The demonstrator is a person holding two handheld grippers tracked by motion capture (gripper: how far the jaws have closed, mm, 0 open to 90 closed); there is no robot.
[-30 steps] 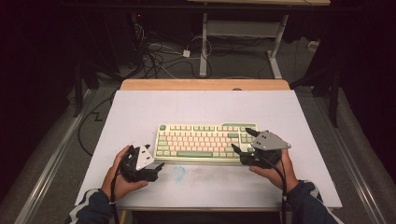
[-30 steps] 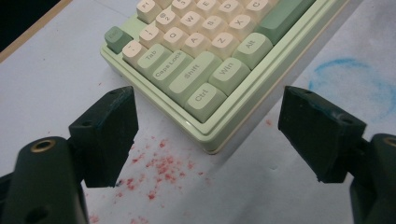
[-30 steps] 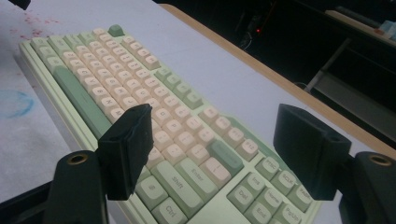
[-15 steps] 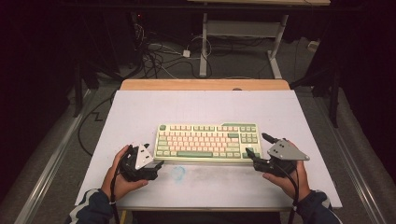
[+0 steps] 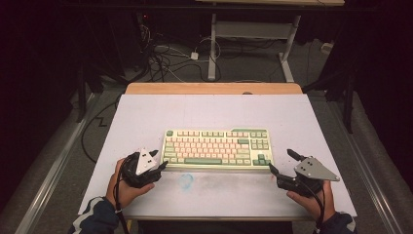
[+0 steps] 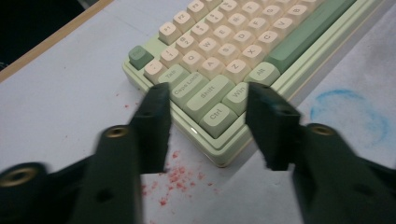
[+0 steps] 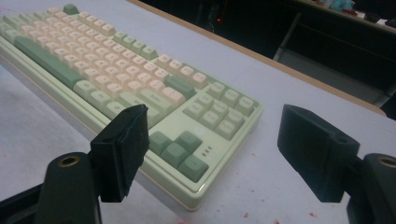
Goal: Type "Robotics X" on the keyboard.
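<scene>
Our left gripper straddles the near-left corner of the keyboard, jaws just narrowing, pads not yet pressing. Our right gripper gapes beside the opposite corner. We should seat both on the case, not keys.
</scene>
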